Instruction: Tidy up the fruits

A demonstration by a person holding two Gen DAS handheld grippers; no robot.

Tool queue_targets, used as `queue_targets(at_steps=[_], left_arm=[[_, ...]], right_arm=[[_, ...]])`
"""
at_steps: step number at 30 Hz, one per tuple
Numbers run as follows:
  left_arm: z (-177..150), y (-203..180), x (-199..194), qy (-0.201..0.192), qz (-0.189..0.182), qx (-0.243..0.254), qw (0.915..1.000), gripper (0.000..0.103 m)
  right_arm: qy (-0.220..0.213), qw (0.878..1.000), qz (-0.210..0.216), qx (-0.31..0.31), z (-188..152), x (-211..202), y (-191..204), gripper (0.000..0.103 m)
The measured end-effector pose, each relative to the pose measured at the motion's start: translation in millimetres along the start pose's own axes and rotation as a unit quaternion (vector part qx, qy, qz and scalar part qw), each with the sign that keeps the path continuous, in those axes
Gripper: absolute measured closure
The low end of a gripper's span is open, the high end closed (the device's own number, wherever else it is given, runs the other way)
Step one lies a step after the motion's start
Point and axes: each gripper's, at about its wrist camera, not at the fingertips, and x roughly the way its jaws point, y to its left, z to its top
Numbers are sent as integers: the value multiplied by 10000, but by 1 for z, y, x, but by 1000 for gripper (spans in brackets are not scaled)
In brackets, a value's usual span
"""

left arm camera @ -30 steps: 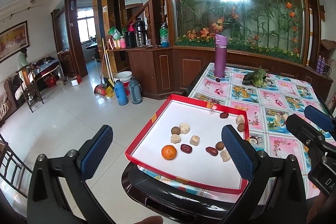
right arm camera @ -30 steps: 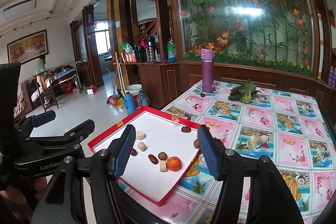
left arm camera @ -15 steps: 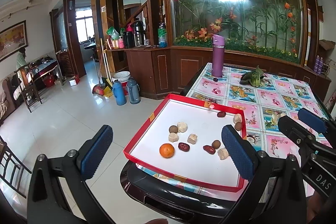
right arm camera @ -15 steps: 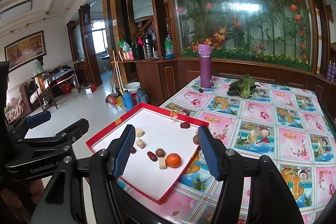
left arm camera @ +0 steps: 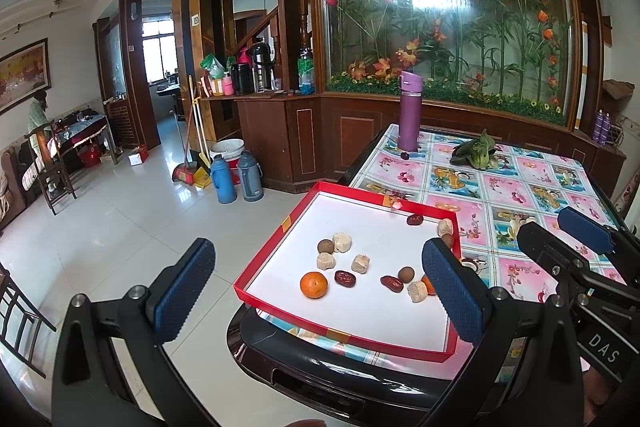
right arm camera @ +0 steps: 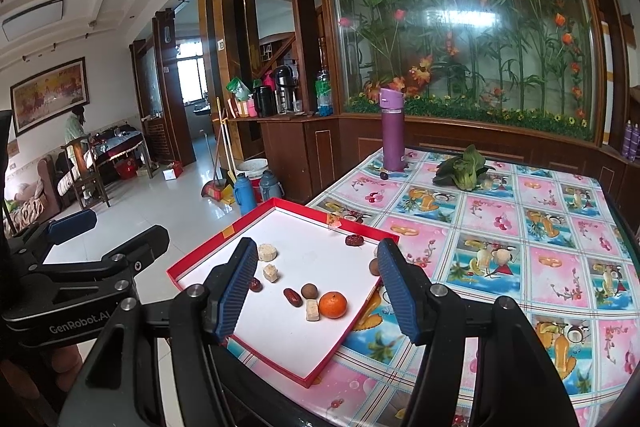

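Note:
A red-rimmed tray with a white floor lies at the table's near left corner. On it are an orange, dark red dates, brown round fruits and beige chunks. A second orange is partly hidden by my left finger pad. My left gripper hovers open, short of the tray, holding nothing. In the right wrist view, my right gripper is open and empty too, framing the tray and an orange from the near right.
A purple bottle stands at the table's far left with a small dark fruit at its foot. A leafy green vegetable lies beyond. The patterned tablecloth spreads right. Left of the table is tiled floor with two flasks.
Both cameras have drawn back slightly, so the tray sits a little farther off. Both grippers stay open and the fruits have not moved.

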Motion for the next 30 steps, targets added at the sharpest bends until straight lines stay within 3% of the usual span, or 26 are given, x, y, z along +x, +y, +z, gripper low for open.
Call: queue_targets(at_steps=[30], left_arm=[[0,0,-9,11,-51,41,10000,0]], right_arm=[[78,10000,43,-4,2,1,3,40]])
